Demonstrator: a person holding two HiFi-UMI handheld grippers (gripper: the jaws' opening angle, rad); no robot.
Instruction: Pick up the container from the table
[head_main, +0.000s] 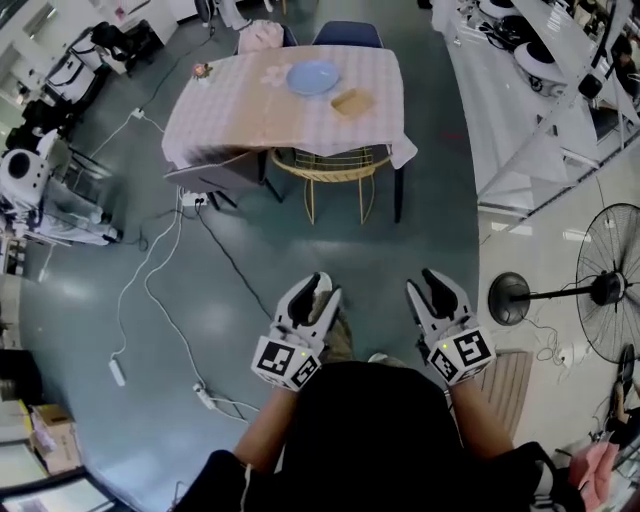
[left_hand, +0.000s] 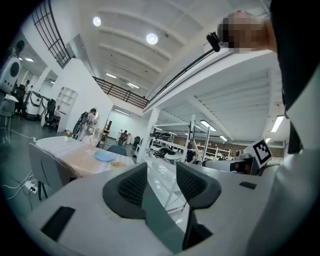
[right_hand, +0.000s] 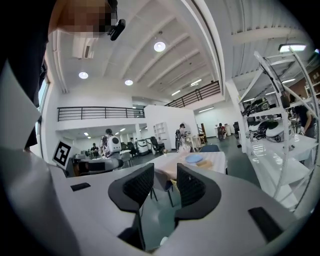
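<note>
The container (head_main: 352, 102) is a small tan box on the far table (head_main: 240, 125), next to a blue plate (head_main: 313, 77). Both grippers hang low in front of the person, well short of the table. My left gripper (head_main: 318, 291) is open with nothing between its jaws. My right gripper (head_main: 424, 286) is also open and empty. The left gripper view has the gripper (left_hand: 161, 183) pointing past the table's right side, with the container (left_hand: 116, 164) tiny at the left. The right gripper view looks between its gripper's (right_hand: 165, 185) pads toward the table, where the container (right_hand: 201, 163) lies beside the plate (right_hand: 194, 158).
A wicker chair (head_main: 333, 175) and a grey chair (head_main: 215, 175) stand at the table's near side, blue chairs behind it. Cables and power strips (head_main: 203, 396) trail across the floor at left. A standing fan (head_main: 600, 290) and white shelving (head_main: 540, 90) line the right.
</note>
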